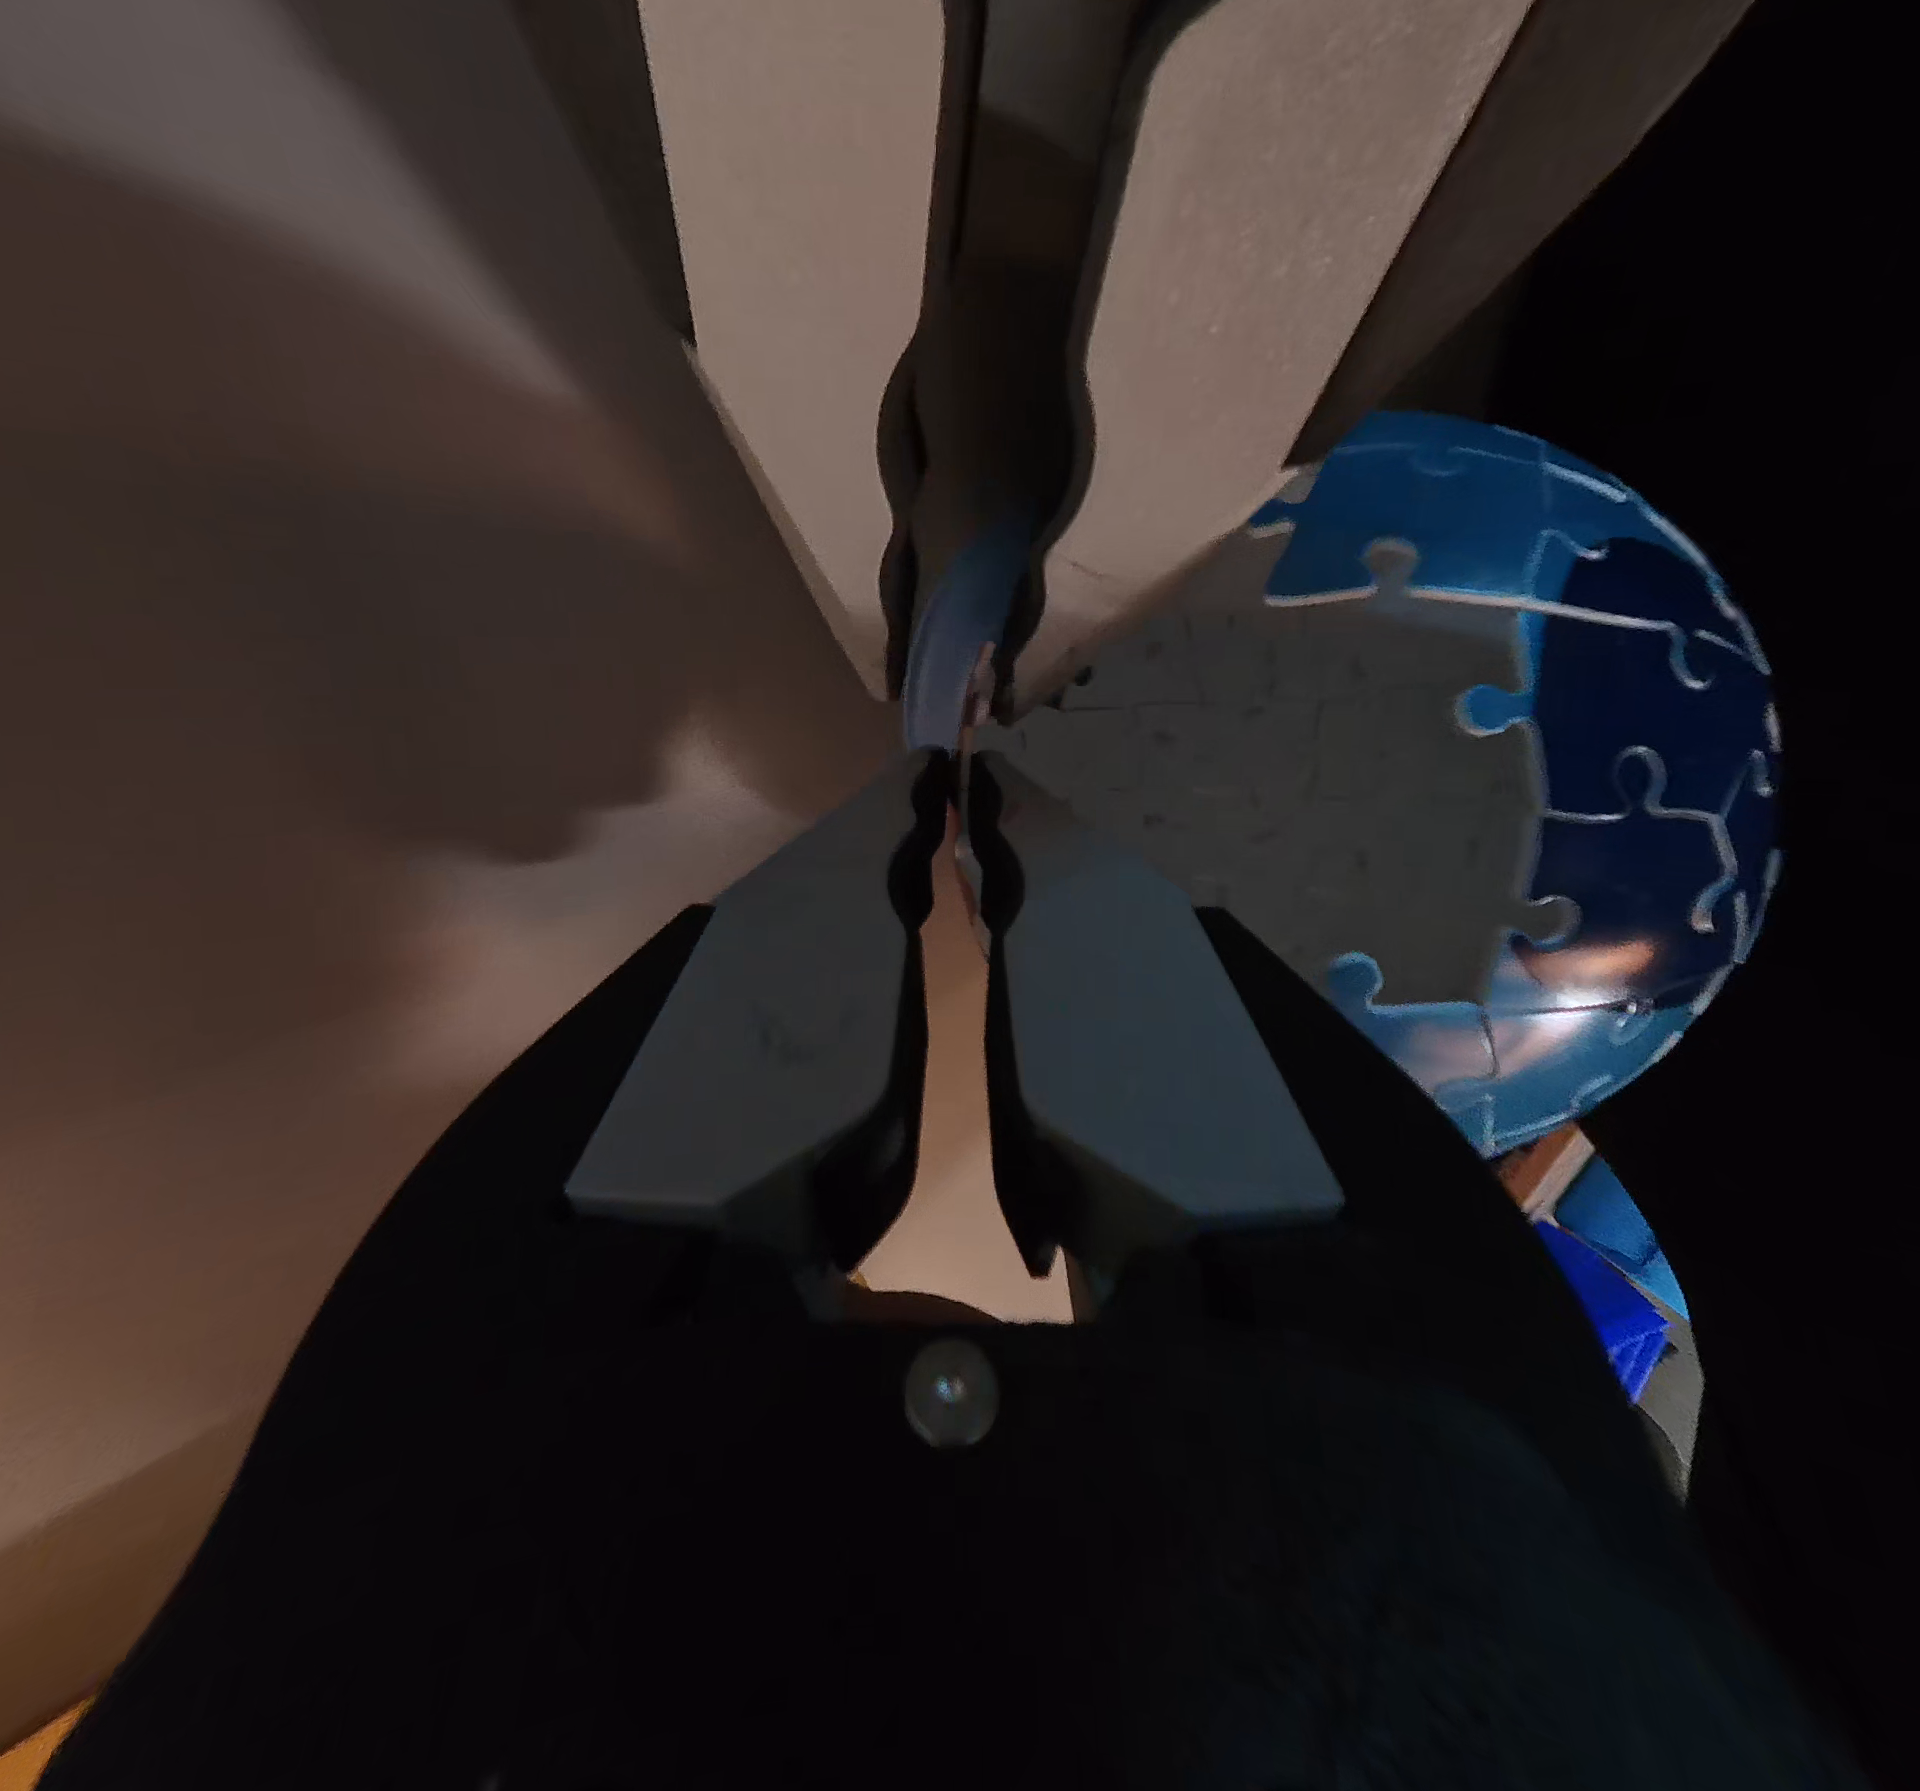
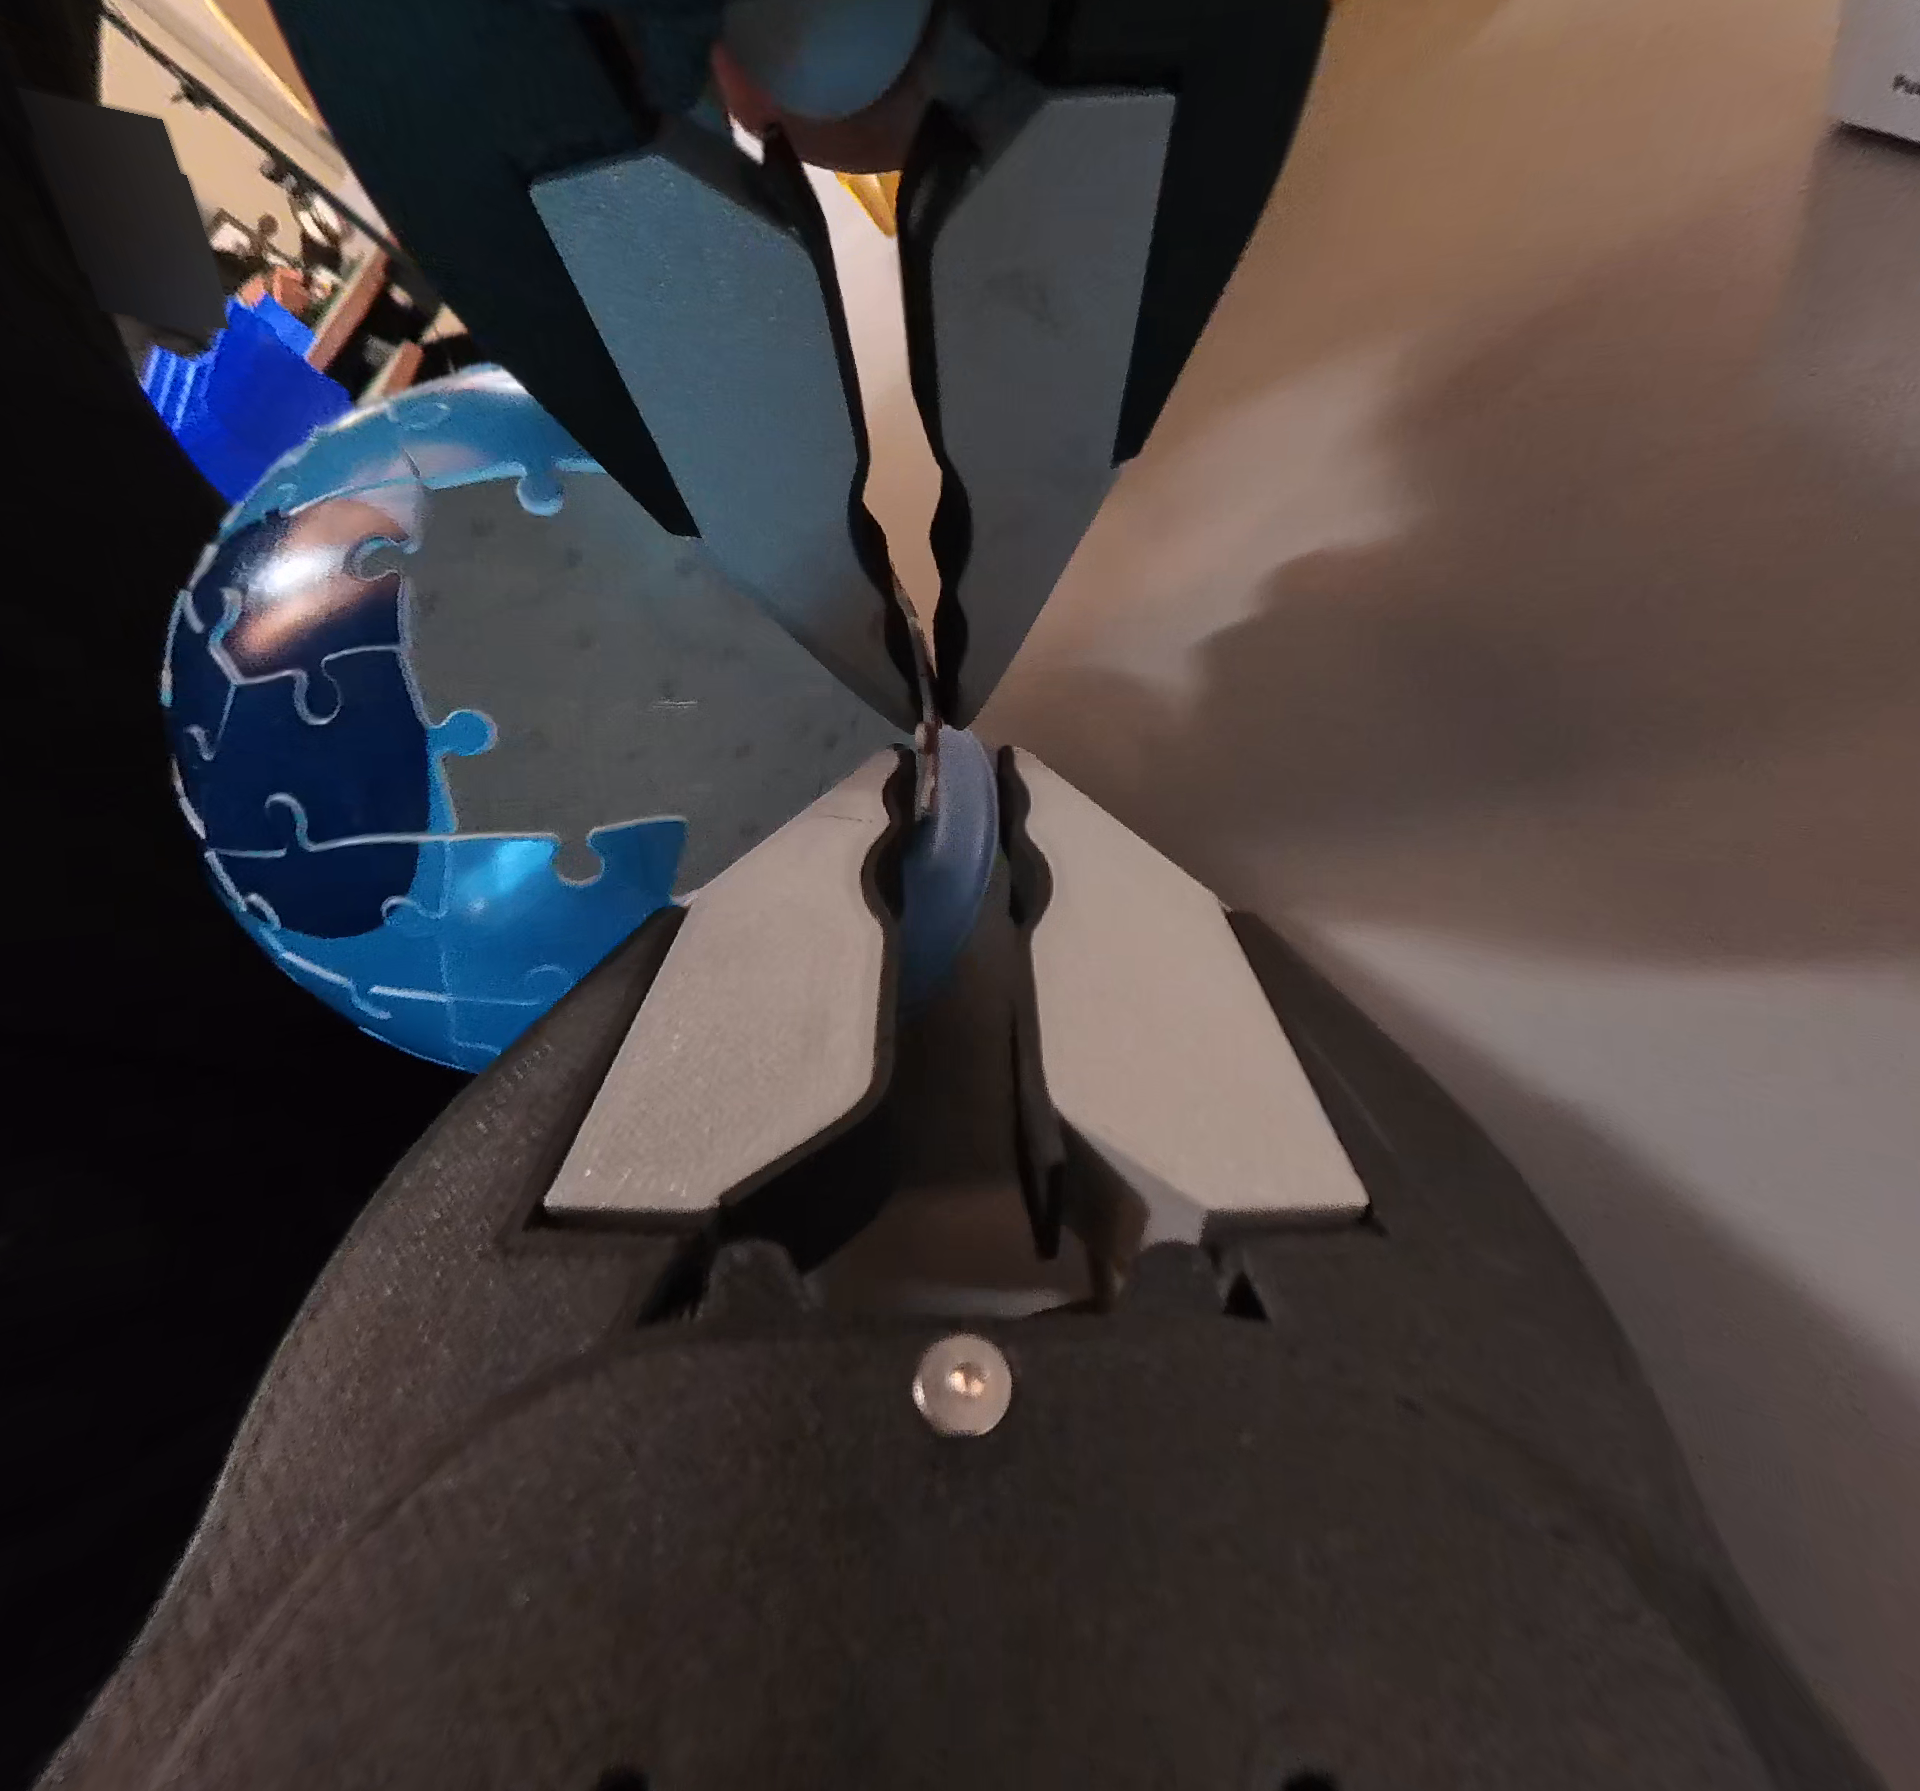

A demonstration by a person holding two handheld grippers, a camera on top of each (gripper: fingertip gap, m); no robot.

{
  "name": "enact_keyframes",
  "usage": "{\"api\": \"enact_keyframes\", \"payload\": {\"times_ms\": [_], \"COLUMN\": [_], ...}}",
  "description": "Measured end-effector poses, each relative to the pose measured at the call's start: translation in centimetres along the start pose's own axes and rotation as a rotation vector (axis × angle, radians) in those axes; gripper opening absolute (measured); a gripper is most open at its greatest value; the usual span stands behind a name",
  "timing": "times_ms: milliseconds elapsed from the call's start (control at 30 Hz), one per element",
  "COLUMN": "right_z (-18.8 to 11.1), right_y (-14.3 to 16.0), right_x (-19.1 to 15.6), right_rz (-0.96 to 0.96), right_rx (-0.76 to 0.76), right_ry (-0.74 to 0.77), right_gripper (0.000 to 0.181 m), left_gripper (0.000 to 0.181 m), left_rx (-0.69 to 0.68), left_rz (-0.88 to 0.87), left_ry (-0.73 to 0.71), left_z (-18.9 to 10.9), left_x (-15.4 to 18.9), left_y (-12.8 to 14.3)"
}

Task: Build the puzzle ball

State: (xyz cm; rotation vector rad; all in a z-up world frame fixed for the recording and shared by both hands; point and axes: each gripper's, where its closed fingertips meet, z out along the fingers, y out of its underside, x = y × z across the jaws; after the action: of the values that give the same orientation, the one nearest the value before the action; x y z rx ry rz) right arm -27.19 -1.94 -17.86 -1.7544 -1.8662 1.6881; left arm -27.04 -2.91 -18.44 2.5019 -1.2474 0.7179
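Both hand-held grippers are meeting tip to tip: the left hand-held gripper (image 1: 961,811) and right hand-held gripper (image 2: 951,785) are each pinching narrow on the blue puzzle piece (image 2: 951,868), the puzzle ball (image 2: 416,723) lying just beside them.

Black gripper (image 2: 951,765) body, 2 grey fingers (image 2: 748,1014), silver screw (image 2: 961,1385).

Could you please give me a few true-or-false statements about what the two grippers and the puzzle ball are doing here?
1. The puzzle ball is complete. False: an open gap shows its grey inner side.
2. The right gripper is shut on a blue piece. True.
3. The two grippers meet tip to tip. True: the left gripper faces the right one.
4. The ball is red. False: it is blue.
5. The left gripper is wide open. False: its jaws are nearly closed on the ball's thin edge.
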Motion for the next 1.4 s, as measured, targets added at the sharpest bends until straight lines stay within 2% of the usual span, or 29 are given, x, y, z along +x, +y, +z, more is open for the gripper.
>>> {"api": "enact_keyframes", "payload": {"times_ms": [200, 333, 600, 767, 1400], "right_z": [0.2, 0.1, 0.6, 1.4, 1.9], "right_y": [-0.4, -0.4, -0.1, 0.1, 0.2], "right_x": [-0.5, -0.2, 0.1, -1.2, -1.3], "right_rz": [-0.008, 0.049, 0.020, 0.046, 0.040], "right_rx": [-0.001, -0.009, -0.031, -0.020, -0.011], "right_ry": [-0.057, -0.090, -0.033, -0.077, -0.033], "right_gripper": [0.016, 0.011, 0.015, 0.001, 0.001], "left_gripper": [0.002, 0.001, 0.001, 0.001, 0.003], "left_rx": [0.012, 0.021, 0.030, 0.044, 0.013], "left_rz": [-0.012, -0.013, -0.012, -0.005, -0.007], "left_ry": [0.011, 0.007, -0.011, -0.003, -0.016], "left_z": [-0.2, -0.3, -0.3, -0.3, -0.4], "left_x": [0.0, 0.0, 0.1, 0.5, 0.7], "left_y": [0.1, 0.1, 0.4, 0.3, 1.0]}}
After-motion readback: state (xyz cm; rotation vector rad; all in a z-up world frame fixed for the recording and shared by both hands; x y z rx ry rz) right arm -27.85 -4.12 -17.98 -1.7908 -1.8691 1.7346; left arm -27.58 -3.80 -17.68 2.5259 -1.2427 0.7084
